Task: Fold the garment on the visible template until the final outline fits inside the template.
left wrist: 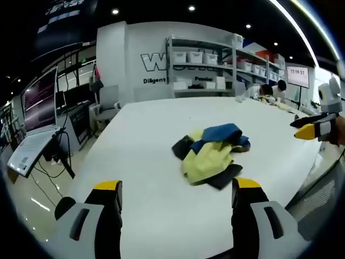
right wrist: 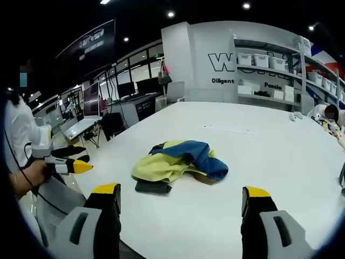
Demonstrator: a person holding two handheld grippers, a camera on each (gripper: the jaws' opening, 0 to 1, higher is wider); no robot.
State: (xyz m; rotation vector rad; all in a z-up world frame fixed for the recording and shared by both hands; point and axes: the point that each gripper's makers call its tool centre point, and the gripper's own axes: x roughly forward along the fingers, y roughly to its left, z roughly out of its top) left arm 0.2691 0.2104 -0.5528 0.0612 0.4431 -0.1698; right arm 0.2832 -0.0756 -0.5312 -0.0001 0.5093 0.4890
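Garment: we see a crumpled yellow, blue and black cloth garment [left wrist: 211, 156] bunched in a heap on the wide white surface [left wrist: 151, 162], ahead of both grippers and touched by neither.
Left gripper: our left gripper [left wrist: 175, 197] hovers short of the heap, jaws wide apart and holding nothing; the garment lies just ahead and a little right of it.
Right gripper: our right gripper [right wrist: 180, 202] hovers on the opposite side, jaws apart too, with the garment ahead and slightly left.
Crossing views: the right gripper's yellow-tipped jaws poke into the left gripper view from the right, the left's into the right gripper view.
Template: we cannot make out any outline on the surface.
Step in hand: we judge the garment must first be spread flat.
Doing it well: we'd pinch separate outer edges, one layer each, lift low and pull apart evenly, keeping it all on the surface.
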